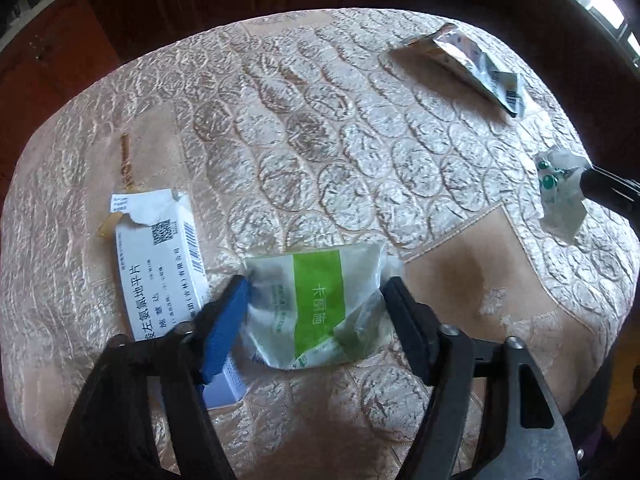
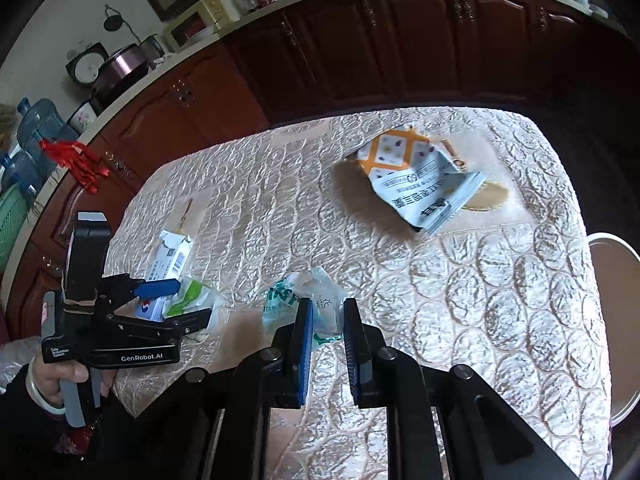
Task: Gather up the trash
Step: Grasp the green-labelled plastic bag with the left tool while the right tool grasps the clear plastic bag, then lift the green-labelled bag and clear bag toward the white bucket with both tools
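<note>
My left gripper point(image 1: 315, 283) points down at a green-and-white wrapper point(image 1: 316, 312) lying on the cloth-covered table point(image 1: 360, 140). Its blue pad and black pad stand open at the wrapper's two side edges. In the right wrist view the same left gripper point(image 2: 192, 301), held by a hand, straddles that wrapper point(image 2: 188, 296). My right gripper point(image 2: 328, 304) is shut on a crumpled clear plastic wrapper with teal print point(image 2: 316, 300), lifted a little off the table. From the left wrist view, the right gripper point(image 1: 588, 182) and its wrapper point(image 1: 558, 192) sit at the right edge.
A torn white medicine box point(image 1: 160, 256) lies just left of the green wrapper. An orange-and-white snack bag point(image 2: 416, 176) rests at the table's far side. A small brown stick point(image 1: 126, 160) lies beyond the box. Dark wooden cabinets point(image 2: 360, 60) stand behind, and a white round stool point(image 2: 616, 320) is on the right.
</note>
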`<state>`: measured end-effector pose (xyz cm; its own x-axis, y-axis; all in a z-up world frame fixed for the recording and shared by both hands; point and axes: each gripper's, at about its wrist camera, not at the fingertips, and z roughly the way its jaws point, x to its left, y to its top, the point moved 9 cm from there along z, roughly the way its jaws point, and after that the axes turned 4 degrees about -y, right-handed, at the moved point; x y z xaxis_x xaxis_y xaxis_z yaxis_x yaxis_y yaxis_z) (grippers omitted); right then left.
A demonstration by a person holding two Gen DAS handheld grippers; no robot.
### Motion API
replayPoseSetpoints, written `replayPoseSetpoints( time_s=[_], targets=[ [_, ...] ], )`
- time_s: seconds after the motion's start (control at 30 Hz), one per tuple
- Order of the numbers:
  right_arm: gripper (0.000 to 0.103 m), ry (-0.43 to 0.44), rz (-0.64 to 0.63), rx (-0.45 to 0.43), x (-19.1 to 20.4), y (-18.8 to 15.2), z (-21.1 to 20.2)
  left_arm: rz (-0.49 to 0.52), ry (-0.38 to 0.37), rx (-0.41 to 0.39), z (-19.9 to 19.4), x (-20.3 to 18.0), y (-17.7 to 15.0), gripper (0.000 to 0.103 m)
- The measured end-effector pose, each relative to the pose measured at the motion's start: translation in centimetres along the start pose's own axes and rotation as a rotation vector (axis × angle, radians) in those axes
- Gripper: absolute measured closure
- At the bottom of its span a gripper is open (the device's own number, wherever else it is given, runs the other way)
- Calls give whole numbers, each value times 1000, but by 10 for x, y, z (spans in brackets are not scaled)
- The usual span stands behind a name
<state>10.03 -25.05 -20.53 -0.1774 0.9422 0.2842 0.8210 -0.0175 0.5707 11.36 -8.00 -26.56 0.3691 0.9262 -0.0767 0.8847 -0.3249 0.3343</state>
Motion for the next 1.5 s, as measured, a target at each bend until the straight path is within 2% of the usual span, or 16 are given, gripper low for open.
replayPoseSetpoints(
  time_s=[0.07,0.1,0.13,0.23,0.47,0.87,1.23,1.5],
  targets=[
    [89,-2,1,-5,-2,1,-3,14,-18,-18,-6,-4,2,59],
    [89,-2,2,-8,-3,1,-5,21,-24,-26,-10,-6,2,71],
    [89,-1,3,-11,-3,1,-5,32,-36,-38,-16,-10,4,76],
    [89,0,14,-23,-6,4,-10,38,-71,-70,-29,-18,9,81],
    [89,-8,27,-60,-16,10,-27,59,-108,-158,-64,-43,31,82],
    [89,-41,76,-135,-55,20,-65,111,-128,-231,-83,-98,71,82],
    [89,-106,167,-196,-118,17,-104,185,-159,-233,-77,-166,96,82],
    [89,-157,260,-230,-170,6,-127,237,-222,-223,-68,-223,112,83]
  ],
)
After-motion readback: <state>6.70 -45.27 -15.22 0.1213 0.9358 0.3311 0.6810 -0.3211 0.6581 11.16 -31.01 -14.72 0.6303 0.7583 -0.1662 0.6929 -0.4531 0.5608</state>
